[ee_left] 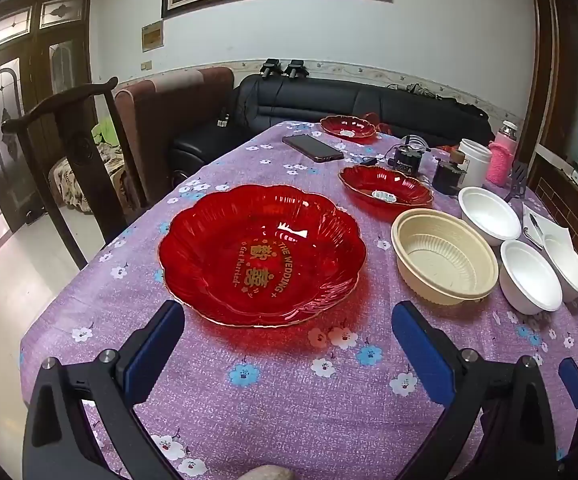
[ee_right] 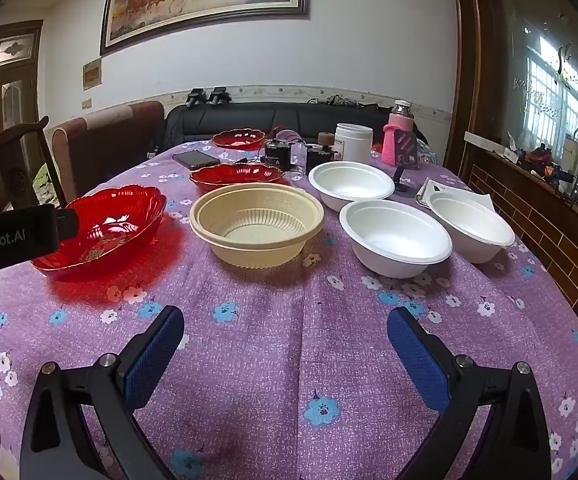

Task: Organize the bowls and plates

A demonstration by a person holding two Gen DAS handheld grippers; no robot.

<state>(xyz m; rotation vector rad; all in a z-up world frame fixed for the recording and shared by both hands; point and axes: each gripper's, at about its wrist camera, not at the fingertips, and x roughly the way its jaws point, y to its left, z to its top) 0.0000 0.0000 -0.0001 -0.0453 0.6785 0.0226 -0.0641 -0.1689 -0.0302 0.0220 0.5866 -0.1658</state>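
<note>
A large red scalloped plate [ee_left: 261, 254] with gold lettering lies just ahead of my left gripper [ee_left: 289, 316], which is open and empty above the cloth. Two smaller red plates [ee_left: 385, 190] [ee_left: 348, 125] lie farther back. A cream ribbed bowl [ee_left: 445, 256] and three white bowls [ee_left: 489, 210] [ee_left: 529, 276] [ee_left: 569, 264] sit to the right. In the right wrist view my right gripper [ee_right: 285, 318] is open and empty, short of the cream bowl [ee_right: 257, 222] and the nearest white bowl [ee_right: 395, 236]. The large red plate [ee_right: 105, 228] lies at its left.
A purple flowered cloth [ee_left: 289, 392] covers the table. A phone [ee_left: 312, 147], black devices [ee_left: 407, 158], a white jar [ee_left: 474, 162] and a pink bottle [ee_left: 503, 154] stand at the back. A wooden chair [ee_left: 69, 152] is at the left edge. The left gripper's body [ee_right: 13, 234] enters the right wrist view.
</note>
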